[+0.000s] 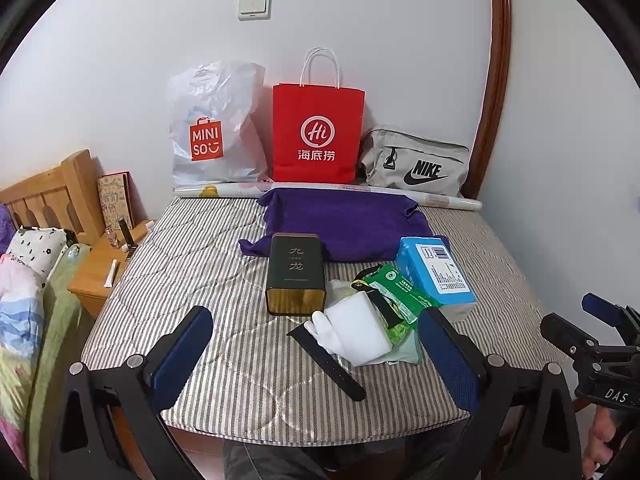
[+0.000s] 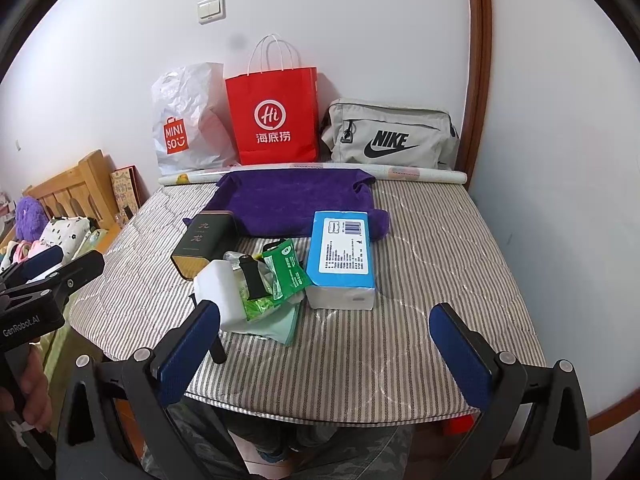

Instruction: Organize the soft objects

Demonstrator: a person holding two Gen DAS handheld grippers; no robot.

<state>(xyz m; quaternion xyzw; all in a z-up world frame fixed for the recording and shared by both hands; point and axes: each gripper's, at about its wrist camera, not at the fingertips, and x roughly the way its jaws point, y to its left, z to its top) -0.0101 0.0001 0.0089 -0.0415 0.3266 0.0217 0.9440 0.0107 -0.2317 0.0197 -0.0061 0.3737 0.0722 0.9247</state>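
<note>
Three bags [image 1: 318,136] stand by the wall; their insides are hidden. The purple towel [image 1: 344,224] lies on the striped bed [image 2: 440,240]. Each hand-held gripper, left [image 1: 316,360] and right [image 2: 324,356], is spread wide, holding nothing.

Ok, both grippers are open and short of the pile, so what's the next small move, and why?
Probably ease the left gripper forward onto the white foam block. It is the nearest soft item, lying on top at the pile's front edge, roughly in line with the open jaws. The right gripper faces bare striped mattress, with the blue tissue pack further off.
</note>
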